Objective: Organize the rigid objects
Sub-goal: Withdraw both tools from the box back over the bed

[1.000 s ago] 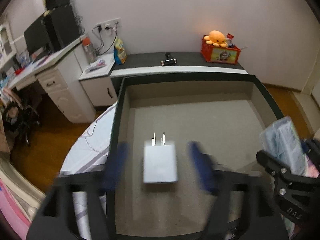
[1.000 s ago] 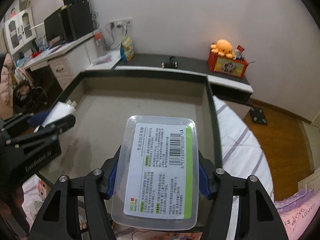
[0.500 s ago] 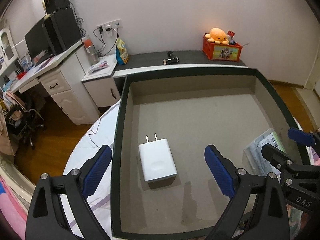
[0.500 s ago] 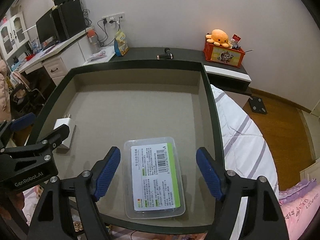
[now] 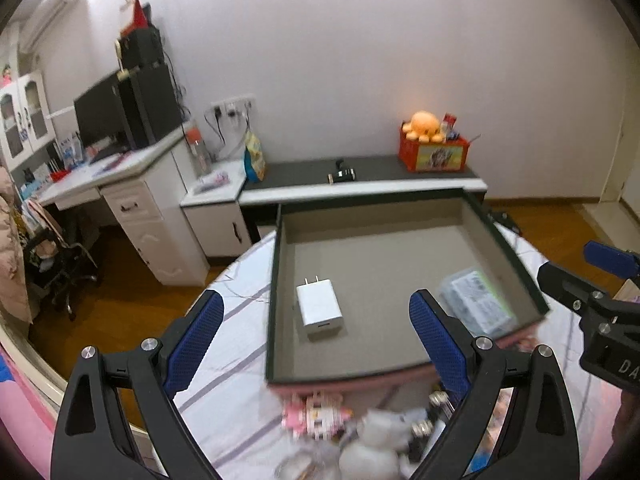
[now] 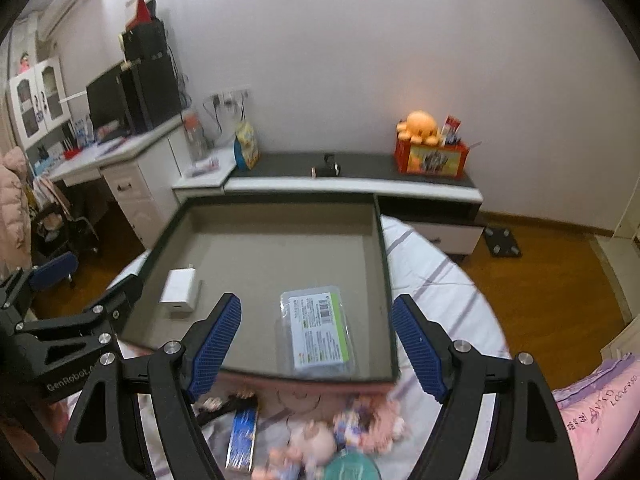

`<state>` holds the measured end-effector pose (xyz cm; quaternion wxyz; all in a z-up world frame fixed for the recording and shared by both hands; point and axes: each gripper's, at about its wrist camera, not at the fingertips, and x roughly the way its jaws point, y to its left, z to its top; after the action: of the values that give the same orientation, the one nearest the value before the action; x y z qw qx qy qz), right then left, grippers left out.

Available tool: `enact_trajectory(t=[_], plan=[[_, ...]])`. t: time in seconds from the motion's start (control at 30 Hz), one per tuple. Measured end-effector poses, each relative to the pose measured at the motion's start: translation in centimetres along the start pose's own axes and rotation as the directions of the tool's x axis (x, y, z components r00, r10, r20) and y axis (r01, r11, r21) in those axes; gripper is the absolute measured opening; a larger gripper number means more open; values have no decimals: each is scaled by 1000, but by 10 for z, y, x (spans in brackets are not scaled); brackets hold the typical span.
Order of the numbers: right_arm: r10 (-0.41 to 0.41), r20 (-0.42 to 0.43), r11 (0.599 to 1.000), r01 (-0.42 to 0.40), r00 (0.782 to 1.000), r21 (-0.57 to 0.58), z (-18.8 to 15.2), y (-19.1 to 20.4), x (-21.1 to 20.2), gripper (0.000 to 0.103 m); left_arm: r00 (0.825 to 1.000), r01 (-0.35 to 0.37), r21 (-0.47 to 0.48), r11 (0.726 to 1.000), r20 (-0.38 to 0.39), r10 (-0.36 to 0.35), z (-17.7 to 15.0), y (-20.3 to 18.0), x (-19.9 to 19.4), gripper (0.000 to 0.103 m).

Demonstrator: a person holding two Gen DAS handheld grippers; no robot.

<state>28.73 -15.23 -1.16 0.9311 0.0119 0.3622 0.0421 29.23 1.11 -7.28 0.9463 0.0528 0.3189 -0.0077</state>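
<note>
Left gripper (image 5: 316, 330): jaws apart, empty.
Right gripper (image 6: 318, 340): jaws apart, empty.
Shallow dark-rimmed grey tray (image 6: 276, 258): holds white plug charger (image 6: 181, 290) and clear labelled plastic box (image 6: 318, 334), apart.

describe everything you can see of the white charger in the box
The white charger is a small rectangular block with rounded edges, apparently smooth plastic. It lies flat on the grey floor of the dark-rimmed box, in the left part, apart from the clear labelled case lying to its right. Two metal prongs stick out of its far end, pointing toward the back wall of the box; a small port slot shows on its near end. Neither gripper touches it; only the box floor does.
</note>
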Motion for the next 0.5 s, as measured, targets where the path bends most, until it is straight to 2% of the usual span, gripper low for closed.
enact_trajectory(t=[0.13,0.27,0.37,0.5], plan=[[-4,79,1000,5,997,-11,-11,7,-49,80,996,-2,-1,1000,91,2,-10,3,-52,95],[-23,161,1000,26,987,-16,-24,13,-96,80,979,-22,-1,1000,203,21,-21,5,-108,97],[-34,226,999,38,974,-14,-34,18,-131,82,959,-11,1,1000,282,11,-29,8,-148,100],[-79,329,995,94,941,-30,-46,29,-175,85,920,-14,1,1000,392,12,-42,11,-194,103]])
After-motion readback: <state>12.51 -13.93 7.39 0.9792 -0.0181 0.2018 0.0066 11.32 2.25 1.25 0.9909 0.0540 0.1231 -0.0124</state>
